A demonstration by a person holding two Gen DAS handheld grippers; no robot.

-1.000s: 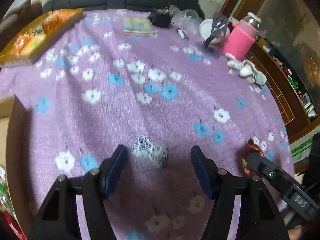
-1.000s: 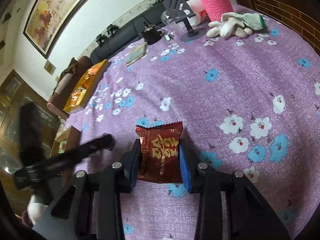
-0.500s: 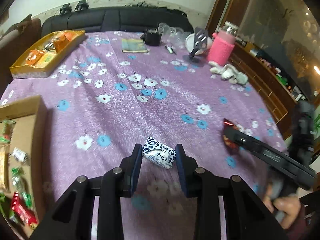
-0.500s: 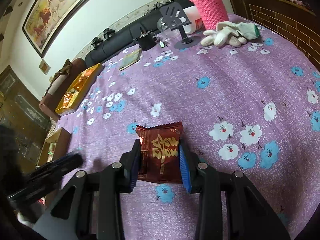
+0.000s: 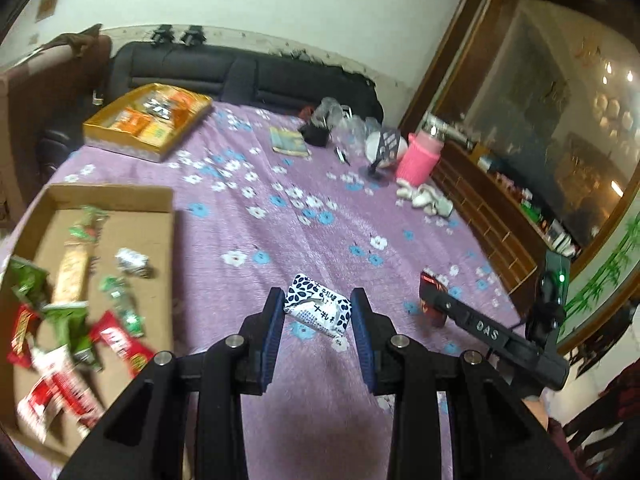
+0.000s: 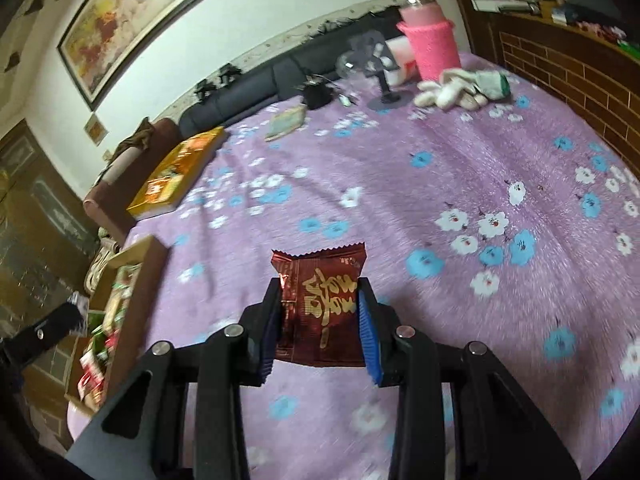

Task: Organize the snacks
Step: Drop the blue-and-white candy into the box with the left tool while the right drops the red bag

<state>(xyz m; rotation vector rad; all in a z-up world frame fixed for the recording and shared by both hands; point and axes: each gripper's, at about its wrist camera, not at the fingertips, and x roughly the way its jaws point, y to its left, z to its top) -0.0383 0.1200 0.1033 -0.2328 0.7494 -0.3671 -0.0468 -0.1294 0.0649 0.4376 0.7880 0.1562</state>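
A home living room: dark sofa [image 5: 240, 76], framed painting [image 6: 148, 12], floral-clothed table [image 5: 280, 216].

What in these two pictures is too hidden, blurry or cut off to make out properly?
- Snacks in the cardboard box, left wrist view: the nearest wrappers are motion-blurred and their print is unreadable.
- Red packet, left wrist view: mostly covered by the right gripper.
- Same box, right wrist view: cut off by the frame edge and partly hidden by the left gripper.
- Yellow tray: its contents are too small to identify.

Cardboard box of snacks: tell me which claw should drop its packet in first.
Left, probably. The left claw, gripping the blue-and-white patterned packet, has the open cardboard box just beside it; the right claw, gripping the dark red foil packet, is farther away.
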